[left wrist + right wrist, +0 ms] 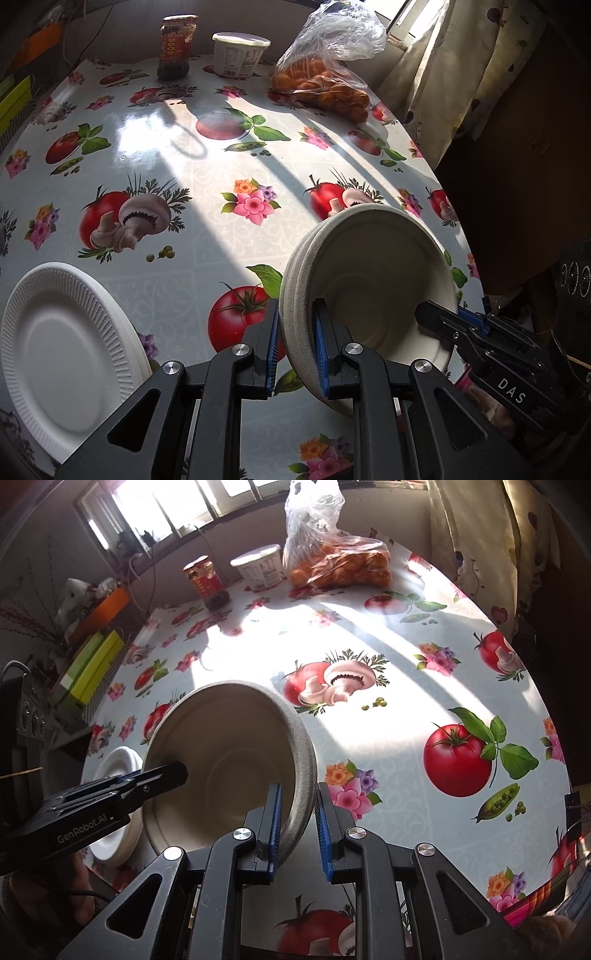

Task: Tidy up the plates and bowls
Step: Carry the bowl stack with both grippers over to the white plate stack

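Note:
A beige paper bowl (369, 280), apparently a nested stack of two, hangs tilted above the table. My left gripper (294, 347) is shut on its left rim. My right gripper (439, 317) reaches in from the right and holds the opposite rim. In the right wrist view the same bowl (229, 753) sits between the right gripper's (298, 825) blue pads; the right pad stands slightly off the rim. The left gripper (173, 771) clamps the bowl's far rim there. A stack of white ribbed foam plates (59, 350) lies at the table's near left, also seen in the right wrist view (114, 771).
The round table (207, 229) has a glossy tomato-and-flower cloth. At its far edge stand a sauce jar (177, 46), a white tub (240, 53) and a plastic bag of orange fruit (325, 81). A curtain (461, 74) hangs to the right. Shelves with green boxes (92, 668) stand left.

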Action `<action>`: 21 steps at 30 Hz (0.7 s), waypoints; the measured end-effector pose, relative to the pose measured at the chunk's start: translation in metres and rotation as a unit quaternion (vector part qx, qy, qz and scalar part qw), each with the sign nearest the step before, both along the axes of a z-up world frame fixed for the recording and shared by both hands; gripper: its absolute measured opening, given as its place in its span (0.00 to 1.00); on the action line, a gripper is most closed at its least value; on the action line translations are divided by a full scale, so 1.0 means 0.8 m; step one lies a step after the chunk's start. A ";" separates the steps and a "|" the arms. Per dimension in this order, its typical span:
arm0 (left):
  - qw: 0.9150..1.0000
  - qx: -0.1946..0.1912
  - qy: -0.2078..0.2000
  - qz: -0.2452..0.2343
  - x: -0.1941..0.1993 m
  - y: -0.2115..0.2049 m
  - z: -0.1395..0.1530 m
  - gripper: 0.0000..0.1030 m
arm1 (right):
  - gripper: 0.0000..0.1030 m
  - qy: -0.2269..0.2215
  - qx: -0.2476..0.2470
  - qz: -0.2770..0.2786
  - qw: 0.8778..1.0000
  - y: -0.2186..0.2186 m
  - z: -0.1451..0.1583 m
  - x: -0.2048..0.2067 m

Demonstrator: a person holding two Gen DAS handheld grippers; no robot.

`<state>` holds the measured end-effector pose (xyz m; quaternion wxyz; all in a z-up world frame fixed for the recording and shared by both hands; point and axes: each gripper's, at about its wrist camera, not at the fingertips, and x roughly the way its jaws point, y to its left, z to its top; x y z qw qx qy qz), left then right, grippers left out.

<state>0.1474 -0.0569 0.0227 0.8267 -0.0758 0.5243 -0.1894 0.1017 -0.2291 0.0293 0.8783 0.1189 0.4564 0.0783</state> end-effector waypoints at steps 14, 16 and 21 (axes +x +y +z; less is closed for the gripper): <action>0.999 0.005 -0.008 0.039 -0.002 0.052 0.007 0.17 | 0.17 -0.004 -0.011 0.047 0.999 0.052 0.009 0.021; 0.999 0.006 -0.010 0.047 -0.003 0.061 0.007 0.17 | 0.17 -0.005 -0.012 0.055 0.998 0.060 0.010 0.022; 0.998 0.009 -0.013 0.065 -0.008 0.082 0.010 0.17 | 0.17 -0.005 -0.016 0.077 0.997 0.081 0.011 0.027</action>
